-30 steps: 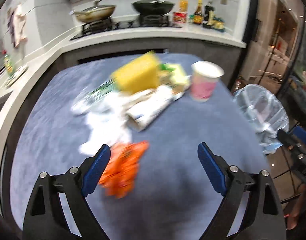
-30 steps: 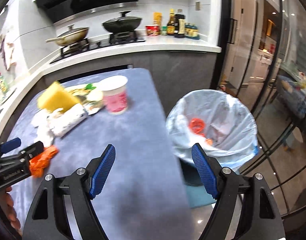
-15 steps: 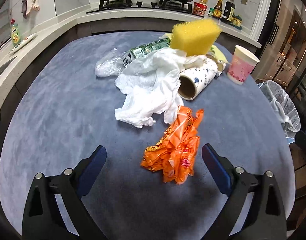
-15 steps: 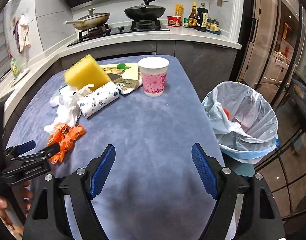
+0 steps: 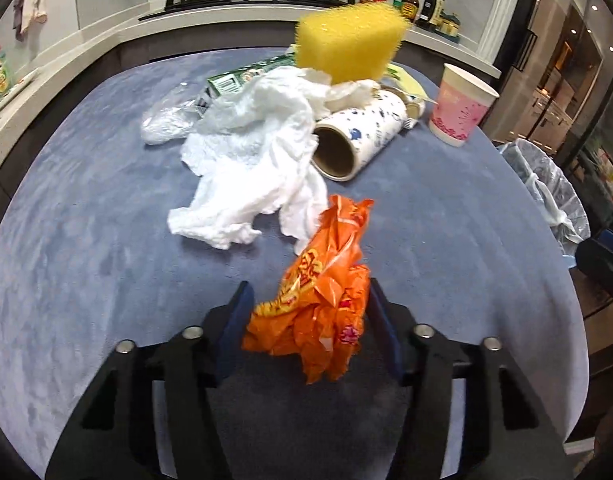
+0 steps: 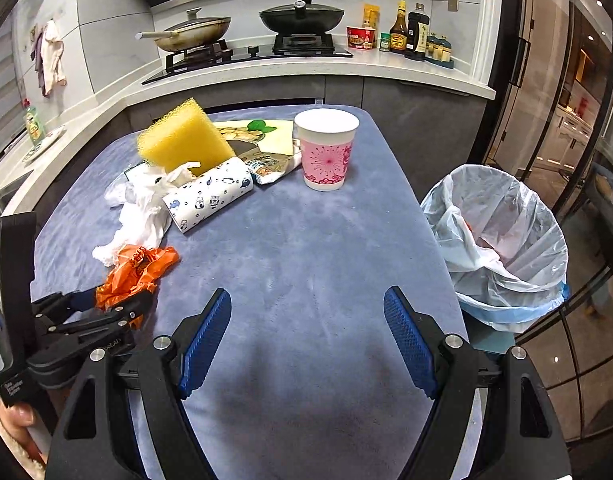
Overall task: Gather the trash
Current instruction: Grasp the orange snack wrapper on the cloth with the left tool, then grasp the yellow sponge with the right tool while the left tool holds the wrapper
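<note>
My left gripper (image 5: 308, 314) is shut on a crumpled orange wrapper (image 5: 322, 292) low over the blue table; from the right wrist view the same gripper (image 6: 118, 300) pinches the wrapper (image 6: 136, 266) at the left. Beyond lie white crumpled tissue (image 5: 258, 164), a patterned paper roll (image 5: 356, 136), a yellow sponge (image 5: 348, 42), a pink paper cup (image 5: 460, 106) and a clear plastic bag (image 5: 166, 124). My right gripper (image 6: 306, 332) is open and empty over the table's near part. The lined trash bin (image 6: 502, 240) stands right of the table.
The blue table (image 6: 306, 248) ends at its right edge beside the bin. A kitchen counter with stove, pans (image 6: 302, 14) and sauce bottles (image 6: 410, 30) runs behind. Flat food packets (image 6: 262, 148) lie by the cup. Glass doors are on the right.
My left gripper has moved forward over the orange wrapper and closed on it. My right gripper stays open and has barely moved.
</note>
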### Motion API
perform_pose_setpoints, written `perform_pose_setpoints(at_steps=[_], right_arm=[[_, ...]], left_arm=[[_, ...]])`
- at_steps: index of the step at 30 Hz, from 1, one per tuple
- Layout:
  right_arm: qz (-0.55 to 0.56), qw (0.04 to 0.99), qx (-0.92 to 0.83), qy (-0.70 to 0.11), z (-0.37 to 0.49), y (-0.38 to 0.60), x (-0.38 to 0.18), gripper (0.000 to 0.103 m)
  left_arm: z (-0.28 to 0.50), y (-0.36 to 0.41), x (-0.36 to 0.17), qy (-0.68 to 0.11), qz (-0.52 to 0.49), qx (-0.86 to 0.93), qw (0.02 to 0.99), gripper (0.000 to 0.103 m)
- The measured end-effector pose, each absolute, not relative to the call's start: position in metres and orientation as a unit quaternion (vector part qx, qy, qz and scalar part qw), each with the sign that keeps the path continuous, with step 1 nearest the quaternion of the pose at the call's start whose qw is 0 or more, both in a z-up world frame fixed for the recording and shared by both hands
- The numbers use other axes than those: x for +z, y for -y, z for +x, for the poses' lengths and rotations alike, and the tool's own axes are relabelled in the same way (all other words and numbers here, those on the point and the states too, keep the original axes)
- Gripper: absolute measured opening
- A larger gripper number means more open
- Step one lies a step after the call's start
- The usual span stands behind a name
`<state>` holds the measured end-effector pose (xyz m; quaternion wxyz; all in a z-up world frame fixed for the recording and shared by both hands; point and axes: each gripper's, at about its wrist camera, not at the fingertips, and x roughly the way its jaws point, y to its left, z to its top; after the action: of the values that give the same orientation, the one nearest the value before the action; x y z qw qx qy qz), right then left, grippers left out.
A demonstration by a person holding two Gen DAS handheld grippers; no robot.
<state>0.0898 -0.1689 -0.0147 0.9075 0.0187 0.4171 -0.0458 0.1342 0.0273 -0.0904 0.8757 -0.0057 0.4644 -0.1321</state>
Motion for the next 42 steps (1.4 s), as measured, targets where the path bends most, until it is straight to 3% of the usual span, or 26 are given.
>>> perform_pose_setpoints(at_steps=[2, 5, 17, 27, 37, 40, 42], right_arm=[[0.018, 0.907, -0.043, -0.418, 0.091, 0.167, -0.015, 0.075], [0.016, 0.908, -0.039, -0.418, 0.093, 0.163, -0.016, 0.075], [0.023, 0.916, 0.001, -0.401, 0.126, 0.14, 0.0, 0.075], [0.049, 0.933, 0.012, -0.357, 0.219, 0.102, 0.044, 0.075], [0.064, 0.912, -0.004, -0.406, 0.266, 0.088, 0.007, 0.072], [0.094, 0.902, 0.012, -0.422, 0.255, 0.098, -0.007, 0.062], [0.114, 0.896, 0.025, -0.429, 0.25, 0.104, -0.014, 0.048]], left_arm=[[0.132, -0.025, -0.089, -0.464, -0.002, -0.138, 0.875, 0.039], [0.13, -0.024, -0.085, -0.461, 0.001, -0.14, 0.877, 0.038], [0.124, -0.057, -0.036, -0.432, -0.027, -0.108, 0.895, 0.038], [0.138, -0.086, -0.014, -0.423, -0.047, -0.08, 0.901, 0.038], [0.152, -0.094, -0.013, -0.421, -0.046, -0.074, 0.903, 0.038], [0.153, -0.093, -0.017, -0.423, -0.047, -0.081, 0.901, 0.038], [0.155, -0.091, -0.021, -0.427, -0.048, -0.083, 0.899, 0.038]])
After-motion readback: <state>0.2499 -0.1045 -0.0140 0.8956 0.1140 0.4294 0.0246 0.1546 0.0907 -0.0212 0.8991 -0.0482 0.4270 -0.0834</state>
